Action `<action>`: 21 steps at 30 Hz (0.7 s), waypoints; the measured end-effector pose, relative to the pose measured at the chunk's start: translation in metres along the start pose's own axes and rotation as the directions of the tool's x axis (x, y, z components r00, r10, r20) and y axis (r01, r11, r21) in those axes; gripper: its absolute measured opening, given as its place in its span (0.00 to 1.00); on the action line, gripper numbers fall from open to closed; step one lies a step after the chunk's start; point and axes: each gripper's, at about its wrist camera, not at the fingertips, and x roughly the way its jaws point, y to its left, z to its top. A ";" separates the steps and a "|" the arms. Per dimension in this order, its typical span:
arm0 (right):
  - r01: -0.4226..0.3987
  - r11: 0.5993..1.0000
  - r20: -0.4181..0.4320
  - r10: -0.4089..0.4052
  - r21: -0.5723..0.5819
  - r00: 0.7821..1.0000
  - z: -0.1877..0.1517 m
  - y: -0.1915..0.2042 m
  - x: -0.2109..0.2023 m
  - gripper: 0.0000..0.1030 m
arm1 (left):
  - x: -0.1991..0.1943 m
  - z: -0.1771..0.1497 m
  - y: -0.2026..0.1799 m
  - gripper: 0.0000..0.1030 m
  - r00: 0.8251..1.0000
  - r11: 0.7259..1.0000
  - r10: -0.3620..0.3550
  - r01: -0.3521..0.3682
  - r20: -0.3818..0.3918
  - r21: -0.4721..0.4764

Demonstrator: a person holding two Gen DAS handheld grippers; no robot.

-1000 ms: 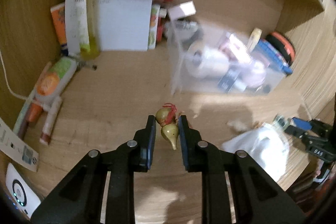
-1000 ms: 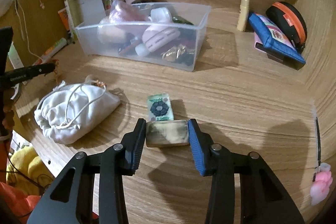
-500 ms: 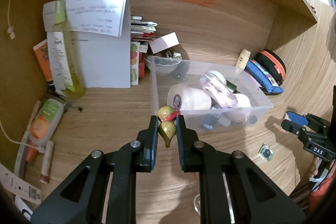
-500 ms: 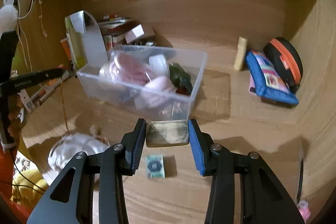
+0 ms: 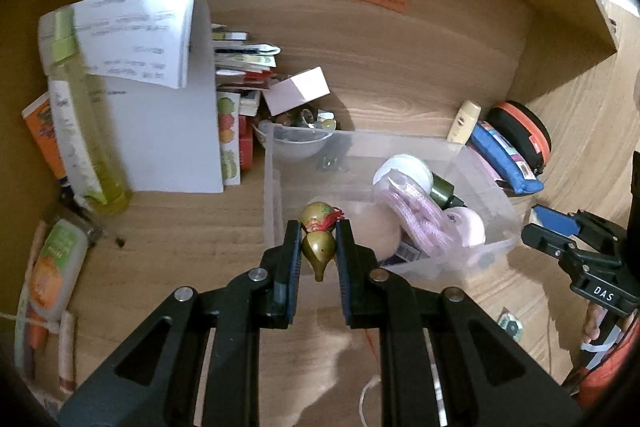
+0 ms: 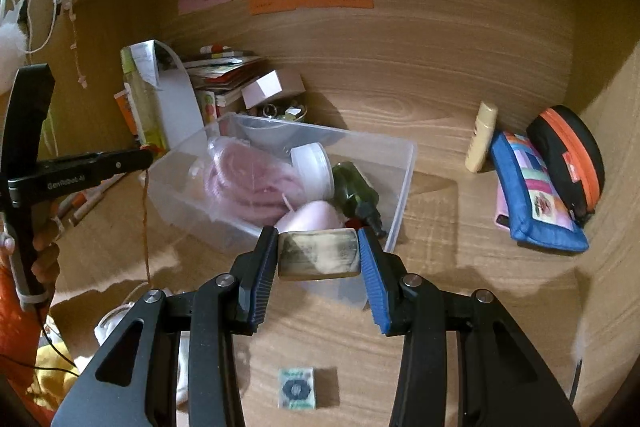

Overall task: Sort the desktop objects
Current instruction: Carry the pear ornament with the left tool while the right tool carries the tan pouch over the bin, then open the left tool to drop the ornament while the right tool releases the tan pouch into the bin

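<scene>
My left gripper is shut on a small green gourd charm with a red cord and holds it above the near left corner of the clear plastic bin. My right gripper is shut on a flat brownish horn-like block and holds it above the bin's near right corner. The bin holds a pink cord bundle, a white jar, a dark green bottle and other small items. The left gripper shows at the left of the right wrist view, its red cord hanging down.
A small square packet lies on the desk in front of the bin. A white drawstring pouch is at the left. A blue pouch, a black-and-orange case and a cream tube are at right. Bottle, papers and boxes stand back left.
Both grippers have risen and moved forward with their objects, from the desk surface to just above the bin. The packet and the pouch have dropped behind and below.
</scene>
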 end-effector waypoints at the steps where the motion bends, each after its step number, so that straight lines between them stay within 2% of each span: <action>1: 0.000 1.000 -0.004 0.000 0.001 1.000 0.001 -0.001 0.003 0.36 | 0.004 0.001 -0.001 0.16 1.000 1.000 -0.001 0.001 -0.005 0.005; 9: -0.007 1.000 -0.049 0.007 0.004 0.999 0.003 -0.005 0.029 0.36 | 0.030 -0.003 -0.006 0.16 0.998 1.000 0.004 -0.003 -0.058 0.012; 17: 0.006 1.000 -0.059 -0.005 0.006 0.998 0.004 -0.004 0.032 0.37 | 0.028 -0.004 -0.007 0.16 0.997 1.000 0.001 0.001 -0.074 0.020; 21: 0.013 1.000 -0.054 -0.012 0.006 0.998 0.004 -0.003 0.026 0.44 | 0.021 -0.004 -0.010 0.20 0.997 1.000 -0.009 0.011 -0.077 0.023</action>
